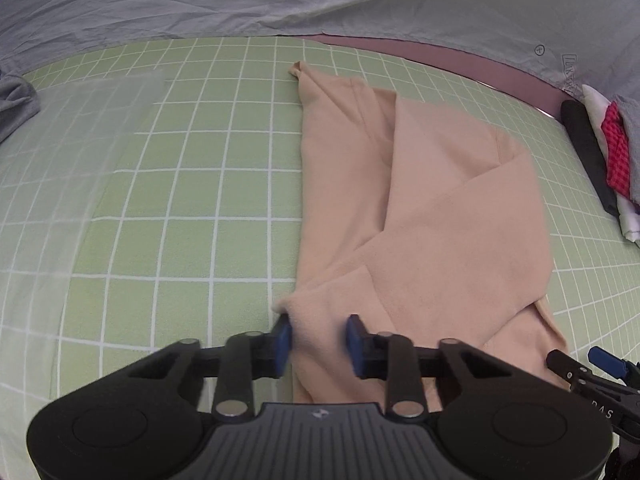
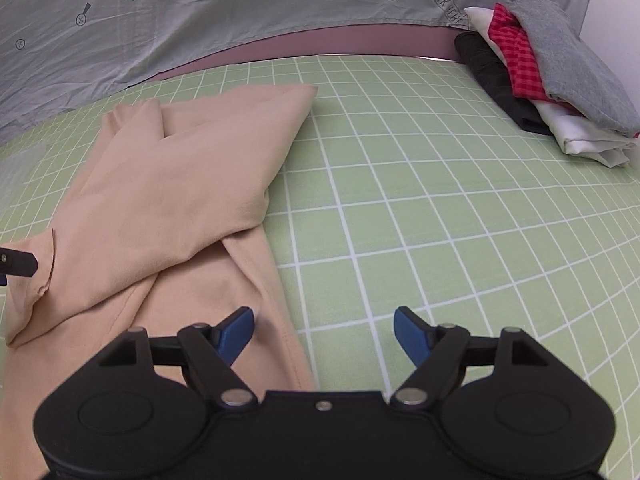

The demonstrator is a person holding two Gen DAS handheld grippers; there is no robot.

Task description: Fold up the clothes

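On green grid sheet (image 2: 400,200): left fingers (image 1: 285,340) pinch peach garment (image 1: 420,220); right fingers (image 2: 408,330) wide, empty.

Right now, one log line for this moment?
left gripper: shut on peach garment corner | right gripper: open, empty, at garment hem | folded pile: aside

A bed covered by a green sheet (image 2: 440,208) with a white grid carries a peach garment (image 2: 168,200), partly folded and lying flat. A stack of folded clothes (image 2: 552,76) sits near the far right edge, and a grey printed duvet (image 2: 240,16) lies along the far side.
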